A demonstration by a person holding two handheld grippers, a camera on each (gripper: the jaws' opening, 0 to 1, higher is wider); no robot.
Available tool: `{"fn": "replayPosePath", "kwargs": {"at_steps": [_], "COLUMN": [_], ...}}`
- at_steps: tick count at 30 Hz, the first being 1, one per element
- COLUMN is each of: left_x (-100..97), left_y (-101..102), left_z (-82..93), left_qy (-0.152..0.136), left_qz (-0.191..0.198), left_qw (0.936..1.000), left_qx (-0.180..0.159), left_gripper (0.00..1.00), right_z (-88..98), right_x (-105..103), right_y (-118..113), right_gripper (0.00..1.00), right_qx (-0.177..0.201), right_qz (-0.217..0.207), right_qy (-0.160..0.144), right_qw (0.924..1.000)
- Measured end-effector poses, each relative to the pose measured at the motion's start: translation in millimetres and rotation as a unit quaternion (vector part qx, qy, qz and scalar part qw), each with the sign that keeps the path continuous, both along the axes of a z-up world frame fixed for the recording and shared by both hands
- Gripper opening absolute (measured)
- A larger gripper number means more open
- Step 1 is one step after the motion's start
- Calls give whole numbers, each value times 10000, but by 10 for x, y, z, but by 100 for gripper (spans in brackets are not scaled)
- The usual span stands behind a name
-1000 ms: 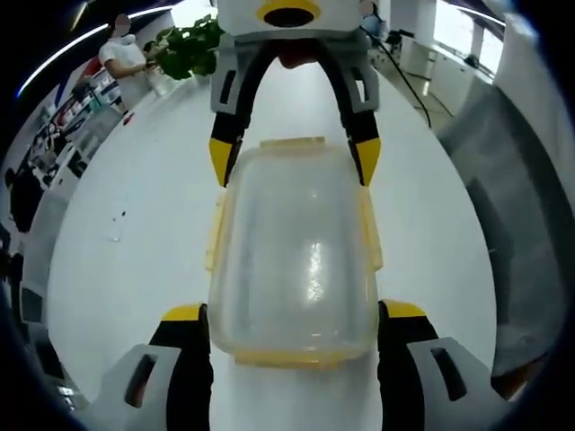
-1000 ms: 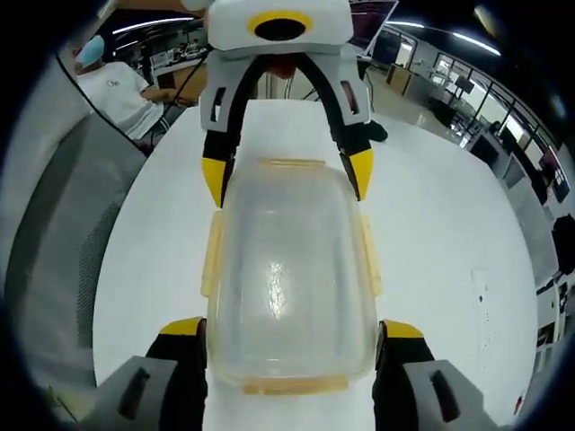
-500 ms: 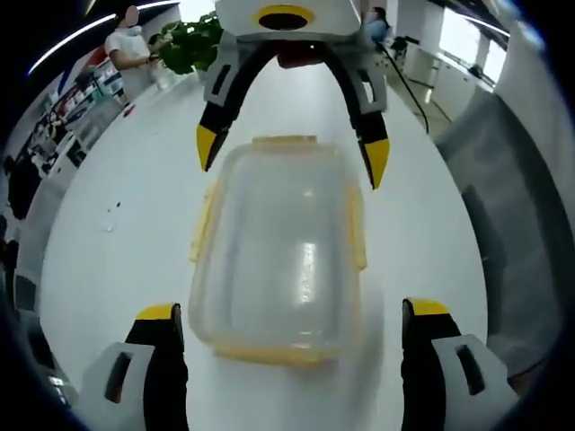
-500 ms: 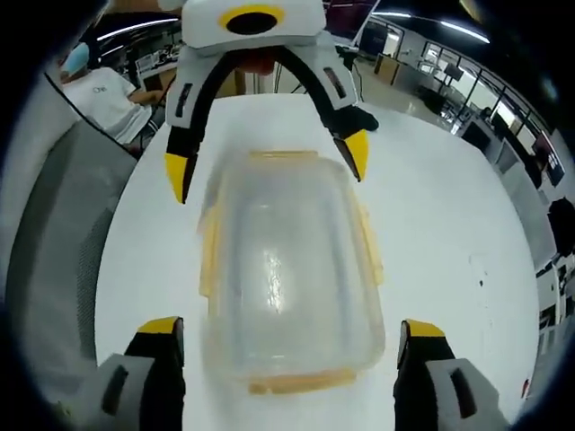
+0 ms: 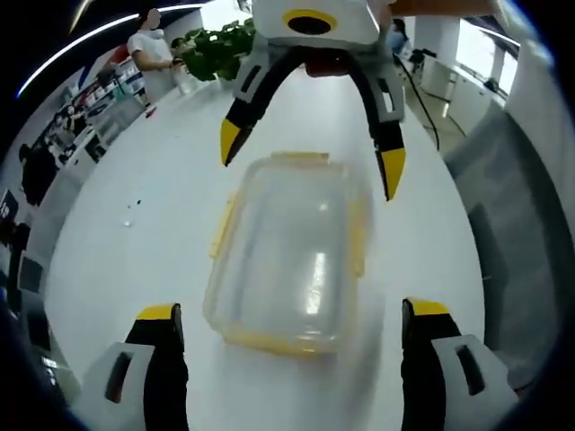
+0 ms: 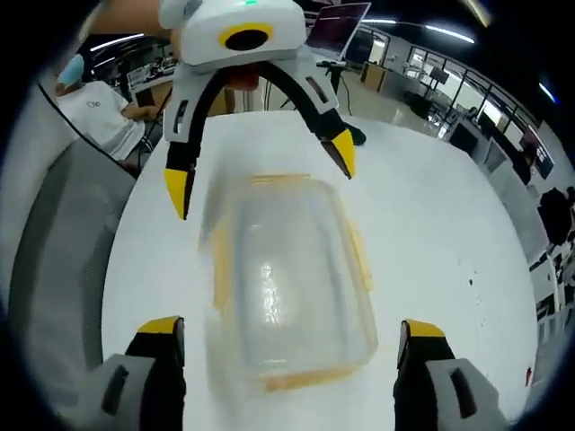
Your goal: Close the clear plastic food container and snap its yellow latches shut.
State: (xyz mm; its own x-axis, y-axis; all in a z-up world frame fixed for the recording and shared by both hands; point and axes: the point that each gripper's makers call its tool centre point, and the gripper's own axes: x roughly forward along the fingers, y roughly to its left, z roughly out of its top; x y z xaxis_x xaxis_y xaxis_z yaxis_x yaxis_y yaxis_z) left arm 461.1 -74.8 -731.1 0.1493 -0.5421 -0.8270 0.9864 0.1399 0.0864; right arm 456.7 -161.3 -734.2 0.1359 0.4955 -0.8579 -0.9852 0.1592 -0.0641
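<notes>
The clear plastic container (image 5: 287, 251) lies on the white table (image 5: 135, 197) with its lid on and its yellow latches (image 5: 223, 229) lying along the rim. My left gripper (image 5: 293, 310) is open, its yellow-tipped jaws standing wide on either side of the near end without touching. My right gripper (image 5: 312, 160) faces it from the far end, also open and clear of the box. In the right gripper view the container (image 6: 287, 278) lies between my right gripper (image 6: 289, 327) and the left gripper (image 6: 260, 171), a little blurred.
A grey chair back (image 5: 512, 233) stands beside the table. A potted plant (image 5: 216, 49) and a person in white (image 5: 154, 49) are at the far end. Another person (image 6: 99, 94) sits by the table, with a laptop (image 6: 346, 22) behind.
Both grippers have opened from their close hold on the container's ends and pulled back. The container now lies free on the table, slightly turned.
</notes>
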Motion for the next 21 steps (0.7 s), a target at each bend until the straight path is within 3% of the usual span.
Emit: {"fn": "replayPosePath", "kwargs": {"at_steps": [3,13,21], "left_x": [-48,-165,-277], "left_y": [10,27,26], "left_z": [43,211,369], "left_qy": [88,-4,30], "left_qz": [135,478,865], "left_qw": [9998,9978,9926], "left_qx": [-89,-459,-849], "left_gripper": [99,99,99], "right_z": [41,205,359], "right_x": [-5,-131,-272], "right_y": [-16,-8,43], "right_gripper": [99,99,99], "right_qx": [38,342,650], "right_qz": [-71,-301,-516], "right_qy": [-46,-73,-28], "right_qw": [10000,9989,9965]}}
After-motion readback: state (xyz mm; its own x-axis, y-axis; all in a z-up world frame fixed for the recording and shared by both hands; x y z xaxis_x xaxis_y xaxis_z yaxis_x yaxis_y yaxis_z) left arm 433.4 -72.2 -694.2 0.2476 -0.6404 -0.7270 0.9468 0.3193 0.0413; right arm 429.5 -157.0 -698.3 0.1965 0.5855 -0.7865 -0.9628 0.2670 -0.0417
